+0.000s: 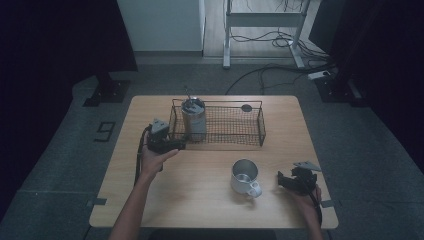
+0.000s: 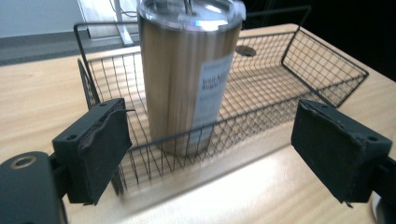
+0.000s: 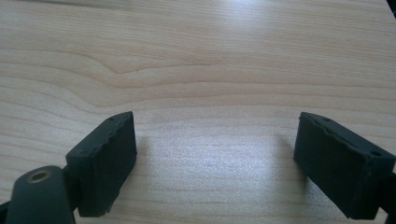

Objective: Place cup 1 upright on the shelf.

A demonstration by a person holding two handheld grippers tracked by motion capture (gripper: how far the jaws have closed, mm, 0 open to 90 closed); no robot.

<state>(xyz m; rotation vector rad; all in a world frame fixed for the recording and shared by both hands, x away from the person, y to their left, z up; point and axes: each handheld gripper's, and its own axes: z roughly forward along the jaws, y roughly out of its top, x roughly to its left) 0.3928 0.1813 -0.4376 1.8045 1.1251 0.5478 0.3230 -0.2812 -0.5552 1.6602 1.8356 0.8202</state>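
**Left gripper at the basket, tumbler standing inside**

- Left gripper (image 2: 212,156): fingers (image 2: 95,149) spread wide, nothing between them. They point at the near wall of the wire basket (image 2: 322,70), just outside its left end.
- Steel tumbler (image 2: 189,74): upright, lidded, label facing the gripper, standing inside the basket at its left end, straight behind the near wall.
- Wire basket, high view (image 1: 250,140): across the far half of the worktop (image 1: 200,200); a small dark disc (image 1: 246,107) lies beside its far rim.
- Right gripper (image 1: 286,181): fingers (image 3: 105,161) apart and empty over bare wood, well away from the basket on the near right.
- Metal mug (image 1: 244,177): open, handle toward the person, between the basket and the near edge, left of the right gripper.

Step in hand, as judged: the left gripper is either approaching or leaving the tumbler. A grasp would call for lifting the fingers over the basket wall and closing on the tumbler's body without tipping it.
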